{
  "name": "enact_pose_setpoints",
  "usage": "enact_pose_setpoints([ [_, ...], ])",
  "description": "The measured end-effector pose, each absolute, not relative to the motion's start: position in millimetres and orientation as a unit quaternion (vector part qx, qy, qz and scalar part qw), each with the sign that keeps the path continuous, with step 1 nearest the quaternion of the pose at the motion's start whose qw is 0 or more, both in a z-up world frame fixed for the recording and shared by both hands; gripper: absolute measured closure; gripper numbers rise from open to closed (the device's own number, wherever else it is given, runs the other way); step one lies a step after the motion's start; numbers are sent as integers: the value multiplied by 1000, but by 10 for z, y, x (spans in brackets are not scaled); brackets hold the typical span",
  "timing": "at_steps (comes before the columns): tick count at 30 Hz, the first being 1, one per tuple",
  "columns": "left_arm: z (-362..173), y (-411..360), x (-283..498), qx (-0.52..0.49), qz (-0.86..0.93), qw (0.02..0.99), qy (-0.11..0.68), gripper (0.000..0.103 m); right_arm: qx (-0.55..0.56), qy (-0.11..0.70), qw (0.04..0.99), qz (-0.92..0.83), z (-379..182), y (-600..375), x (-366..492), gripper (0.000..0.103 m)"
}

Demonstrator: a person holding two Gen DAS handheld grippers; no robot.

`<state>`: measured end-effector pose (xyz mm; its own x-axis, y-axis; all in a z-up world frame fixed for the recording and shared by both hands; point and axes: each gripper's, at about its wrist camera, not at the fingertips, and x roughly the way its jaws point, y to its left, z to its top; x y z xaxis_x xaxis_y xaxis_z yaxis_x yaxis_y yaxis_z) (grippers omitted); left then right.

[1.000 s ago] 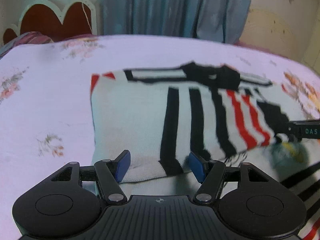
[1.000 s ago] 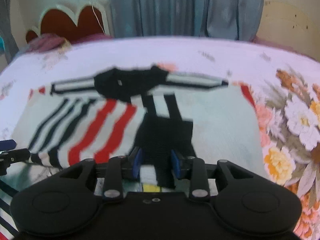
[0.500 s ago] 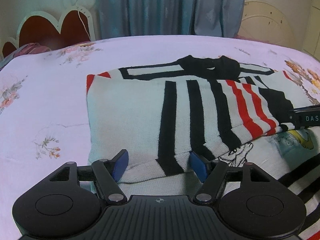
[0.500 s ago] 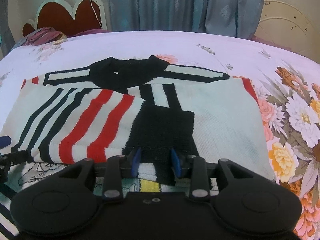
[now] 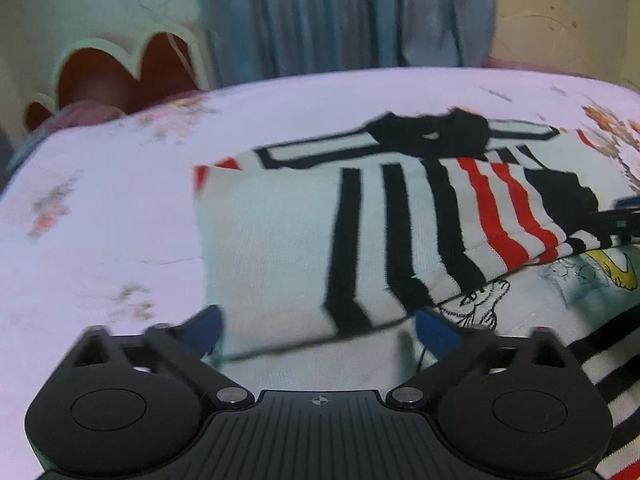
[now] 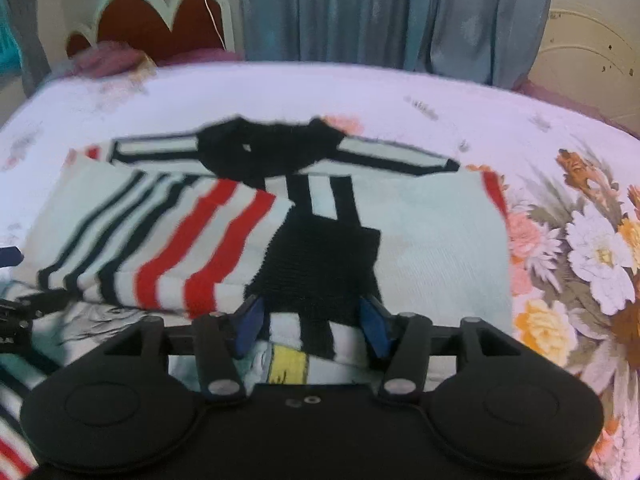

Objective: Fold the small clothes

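Letting go after the fold: left gripper [image 5: 318, 328] opening wide, right gripper [image 6: 310, 326] opening too, pads off the folded hem of the striped sweater [image 6: 280, 240] (flat on the bed [image 6: 360, 92], 12 o'clock ahead).

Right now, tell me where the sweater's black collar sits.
The black collar sits at the sweater's far edge, centred in the right wrist view, toward the curtain, on the floral bedsheet.
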<state>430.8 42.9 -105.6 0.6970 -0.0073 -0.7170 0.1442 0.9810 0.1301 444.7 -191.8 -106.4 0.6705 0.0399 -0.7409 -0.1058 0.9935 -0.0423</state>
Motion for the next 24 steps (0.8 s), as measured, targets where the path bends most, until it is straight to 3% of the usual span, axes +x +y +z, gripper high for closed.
enact_pose_setpoints([
  [9, -929, 750, 3428, 18, -52, 920, 389, 1, 77, 401, 909, 86, -847, -2701, 3569, 55],
  [11, -981, 851, 3214, 2, -51, 915, 401, 16, 89, 412, 903, 82, -896, -2863, 3388, 57],
  [13, -1041, 947, 3039, -18, -47, 907, 417, 23, 90, 421, 900, 73, -961, -2983, 3215, 60],
  [18, -1160, 1130, 2639, -102, -53, 895, 431, 24, 146, 434, 886, 68, -1134, -3283, 2786, 60],
  [20, -1252, 1167, 2515, -133, -66, 884, 444, 35, 179, 438, 878, 69, -1205, -3403, 2635, 60],
  [24, -1369, 1222, 2259, -185, -92, 877, 434, 36, 249, 445, 855, 92, -1384, -3539, 2350, 60],
])
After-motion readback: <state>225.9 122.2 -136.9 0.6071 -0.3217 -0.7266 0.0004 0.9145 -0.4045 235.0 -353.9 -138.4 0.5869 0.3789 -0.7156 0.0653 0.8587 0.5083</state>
